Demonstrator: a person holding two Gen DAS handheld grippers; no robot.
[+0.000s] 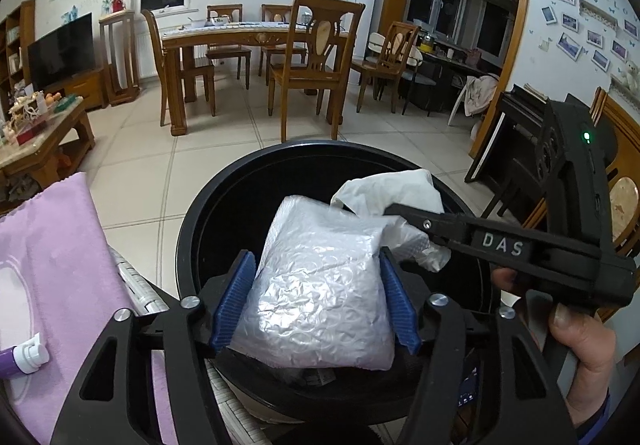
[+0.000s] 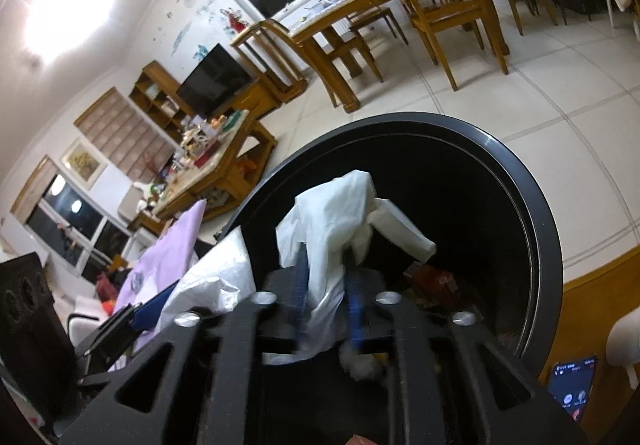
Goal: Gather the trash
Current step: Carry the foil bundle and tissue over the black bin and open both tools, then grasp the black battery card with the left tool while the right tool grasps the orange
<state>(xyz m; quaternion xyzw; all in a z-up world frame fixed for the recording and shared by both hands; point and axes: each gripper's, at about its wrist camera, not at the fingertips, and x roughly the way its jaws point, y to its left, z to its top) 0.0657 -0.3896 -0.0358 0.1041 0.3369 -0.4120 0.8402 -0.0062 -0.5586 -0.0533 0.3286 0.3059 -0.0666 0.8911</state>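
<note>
Two claws hold trash over a round black bin

The left gripper (image 1: 318,297) has its ribbed blue pads against both sides of a plump, crinkly bubble-wrap packet (image 1: 320,285), which sits above the smooth, dark mouth of the bin (image 1: 188,229). The right gripper (image 2: 326,299) is partly parted, with a soft, crumpled white tissue (image 2: 332,213) hanging between its blurred blue pads; whether they press on it I cannot tell. A lilac cloth (image 1: 60,245) lies just beside the bin's left rim; bare tiled floor (image 1: 160,181) stretches beyond.
</note>
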